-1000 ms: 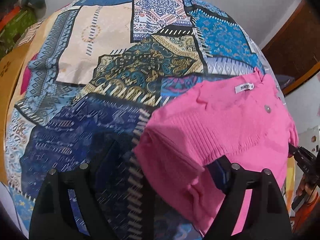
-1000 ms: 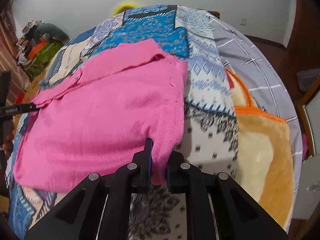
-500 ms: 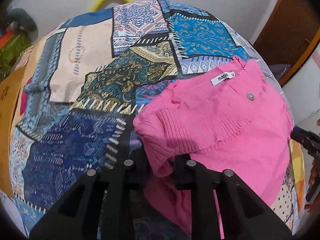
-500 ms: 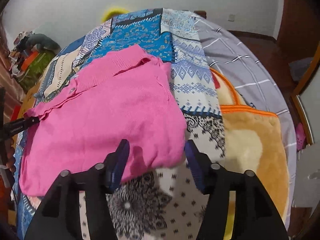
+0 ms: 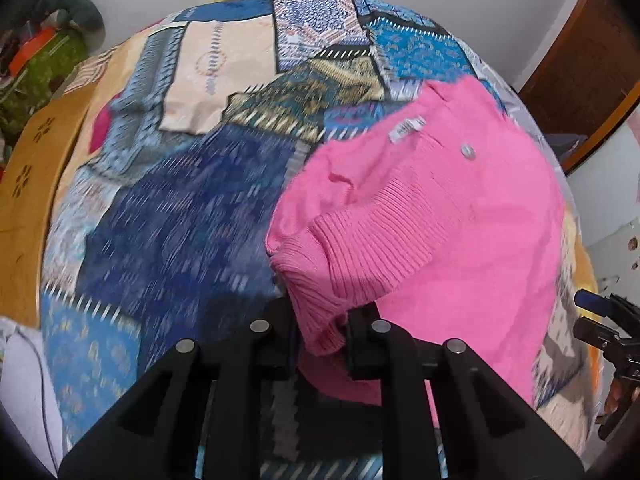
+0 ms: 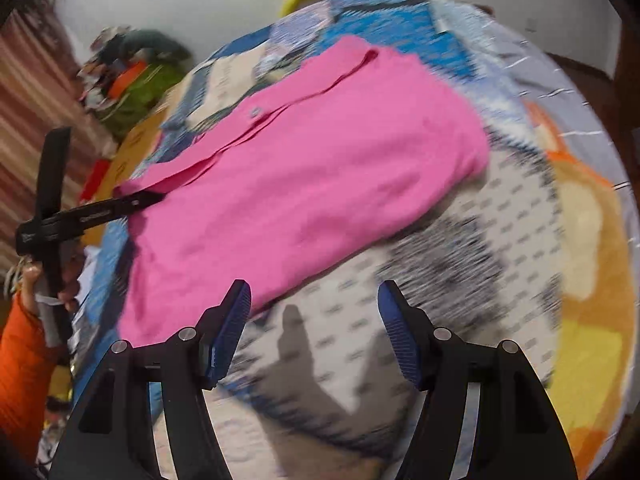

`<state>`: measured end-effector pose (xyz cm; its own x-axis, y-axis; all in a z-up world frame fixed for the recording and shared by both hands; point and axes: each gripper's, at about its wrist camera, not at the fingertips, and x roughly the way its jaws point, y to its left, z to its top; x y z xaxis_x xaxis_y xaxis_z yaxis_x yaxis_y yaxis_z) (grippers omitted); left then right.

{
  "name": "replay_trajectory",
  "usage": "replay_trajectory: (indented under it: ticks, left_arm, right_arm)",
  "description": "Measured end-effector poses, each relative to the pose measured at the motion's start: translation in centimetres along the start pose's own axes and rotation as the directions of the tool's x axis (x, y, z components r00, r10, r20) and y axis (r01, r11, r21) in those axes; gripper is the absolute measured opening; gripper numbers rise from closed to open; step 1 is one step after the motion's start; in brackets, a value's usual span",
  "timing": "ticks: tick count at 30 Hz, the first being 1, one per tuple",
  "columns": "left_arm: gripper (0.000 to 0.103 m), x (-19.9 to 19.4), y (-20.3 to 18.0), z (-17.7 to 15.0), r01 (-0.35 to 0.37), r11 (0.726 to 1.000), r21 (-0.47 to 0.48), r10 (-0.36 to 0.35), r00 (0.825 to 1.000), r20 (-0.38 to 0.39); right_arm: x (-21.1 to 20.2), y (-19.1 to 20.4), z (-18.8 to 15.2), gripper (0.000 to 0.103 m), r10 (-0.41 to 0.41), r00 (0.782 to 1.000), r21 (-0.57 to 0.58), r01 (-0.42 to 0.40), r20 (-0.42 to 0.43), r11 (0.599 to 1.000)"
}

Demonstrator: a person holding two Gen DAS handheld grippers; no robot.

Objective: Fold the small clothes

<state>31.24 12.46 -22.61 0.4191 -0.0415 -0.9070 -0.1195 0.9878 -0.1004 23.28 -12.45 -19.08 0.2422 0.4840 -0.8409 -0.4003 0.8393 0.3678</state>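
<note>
A pink knitted sweater point(image 5: 460, 208) lies partly folded on a patchwork bedspread point(image 5: 192, 216); a white neck label and a button show near its top. My left gripper point(image 5: 320, 336) is shut on a ribbed fold at the sweater's near left corner and holds it a little off the bed. In the right wrist view the sweater point(image 6: 304, 184) lies flat, and the left gripper point(image 6: 136, 202) shows at its left edge. My right gripper point(image 6: 314, 320) is opening with nothing between its fingers, just off the sweater's near edge.
A yellow-orange blanket point(image 6: 592, 248) lies right of the sweater. A hand in an orange sleeve point(image 6: 24, 340) holds the left tool. Clutter and green fabric point(image 5: 40, 68) pile at the far left, and a wooden door point(image 5: 588, 80) stands right.
My left gripper shut on the sweater's ribbed corner and lifted it to the right. My right gripper let go of the sweater's edge, opened and drew back from it.
</note>
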Motion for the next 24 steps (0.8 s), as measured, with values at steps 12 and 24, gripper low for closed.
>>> replay_trajectory:
  ticks: [12, 24]
  left_arm:
    - [0.017, -4.0, 0.6, -10.1, 0.091, 0.996, -0.015, -0.091, 0.995, -0.03]
    - [0.018, -7.0, -1.4, -13.3, 0.108, 0.994, 0.0, -0.108, 0.994, -0.005]
  right_arm:
    - [2.0, 6.4, -3.1, 0.062, 0.075, 0.994, -0.076, -0.081, -0.075, 0.994]
    - [1.0, 7.1, -4.7, 0.009, 0.047, 0.997, -0.167, -0.057, -0.065, 0.984]
